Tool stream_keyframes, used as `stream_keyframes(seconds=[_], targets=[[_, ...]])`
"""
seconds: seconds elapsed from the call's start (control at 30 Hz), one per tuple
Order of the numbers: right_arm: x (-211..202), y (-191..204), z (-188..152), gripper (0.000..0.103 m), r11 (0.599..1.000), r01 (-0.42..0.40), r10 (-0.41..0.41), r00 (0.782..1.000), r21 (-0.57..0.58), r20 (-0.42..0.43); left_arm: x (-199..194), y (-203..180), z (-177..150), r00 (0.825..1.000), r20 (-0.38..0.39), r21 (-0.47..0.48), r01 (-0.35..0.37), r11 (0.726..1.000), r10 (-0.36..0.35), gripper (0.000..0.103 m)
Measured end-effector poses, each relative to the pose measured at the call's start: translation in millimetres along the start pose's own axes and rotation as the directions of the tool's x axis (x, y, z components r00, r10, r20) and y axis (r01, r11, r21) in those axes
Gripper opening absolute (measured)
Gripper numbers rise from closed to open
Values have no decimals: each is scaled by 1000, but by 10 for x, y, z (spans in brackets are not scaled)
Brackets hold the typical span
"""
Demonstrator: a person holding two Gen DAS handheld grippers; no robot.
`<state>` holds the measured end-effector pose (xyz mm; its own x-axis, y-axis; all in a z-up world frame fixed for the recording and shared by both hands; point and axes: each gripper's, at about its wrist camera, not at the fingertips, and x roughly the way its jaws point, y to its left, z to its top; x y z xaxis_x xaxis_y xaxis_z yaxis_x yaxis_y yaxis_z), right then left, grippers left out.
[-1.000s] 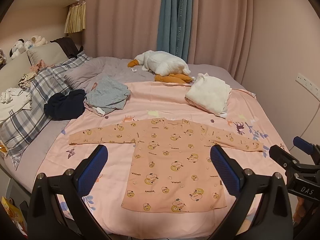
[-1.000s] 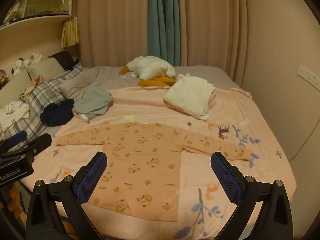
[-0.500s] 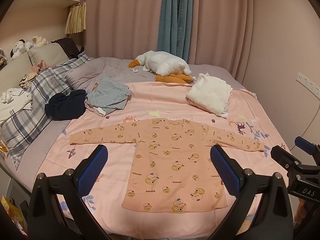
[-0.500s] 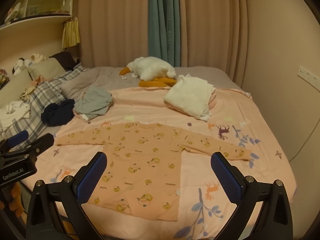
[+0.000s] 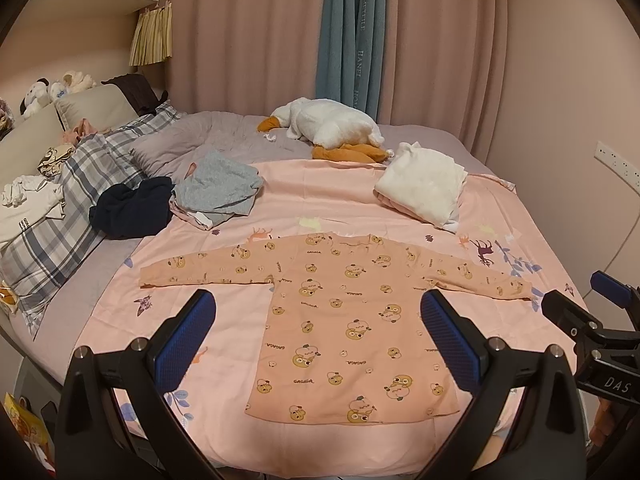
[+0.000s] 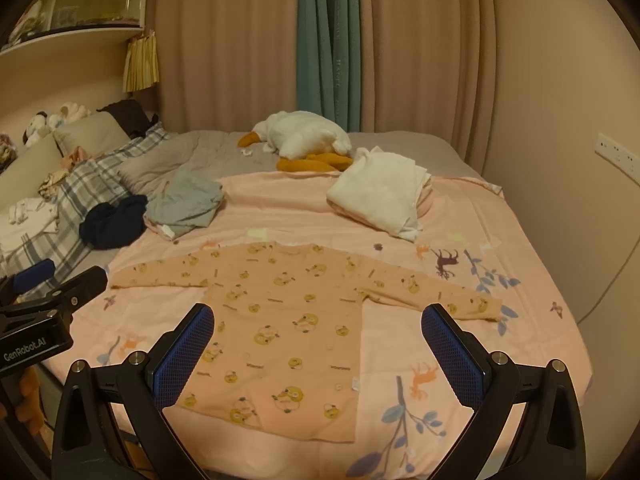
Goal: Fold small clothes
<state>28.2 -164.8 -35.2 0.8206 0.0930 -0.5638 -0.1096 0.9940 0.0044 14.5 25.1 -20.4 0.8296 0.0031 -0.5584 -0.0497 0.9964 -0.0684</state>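
From the left wrist view, the left gripper is wide apart and holds nothing; its two blue pads look bumpy like a net. Under it one peach shirt lies flat on the pink sheet, both long sleeves spread out to the sides, with little yellow chicks printed all over. Farther back sit one gray pile, one dark pile, one folded white stack and one fluffy white goose toy. A checked pillow lies on the left. The right gripper pokes in at the right edge. From the right wrist view, the right gripper is also spread wide and empty above the shirt, which looks soft and smooth. The left gripper shows at the left edge. The white stack and goose sit behind.
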Motion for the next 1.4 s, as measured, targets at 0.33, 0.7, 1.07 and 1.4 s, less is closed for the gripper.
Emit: stream_keyframes(seconds=[0.33, 0.7, 1.07, 1.4], targets=[[258, -47, 22, 103, 1000, -26, 26, 999, 8, -21, 434, 115, 38, 999, -25, -21, 23, 1000, -24, 102], [1859, -1120, 59, 103, 985, -12, 53, 971, 175, -234, 2193, 704, 55, 985, -167, -127, 16, 992, -37, 99], [2955, -3166, -859, 102, 731, 169, 106, 929, 661, -355, 4039, 1230, -583, 816, -510, -417, 45, 908, -274, 77], [2900, -3778, -1410, 81, 498, 69, 155, 974, 865, -166, 4115, 1238, -562, 866, -451, -338, 60, 939, -218, 28]])
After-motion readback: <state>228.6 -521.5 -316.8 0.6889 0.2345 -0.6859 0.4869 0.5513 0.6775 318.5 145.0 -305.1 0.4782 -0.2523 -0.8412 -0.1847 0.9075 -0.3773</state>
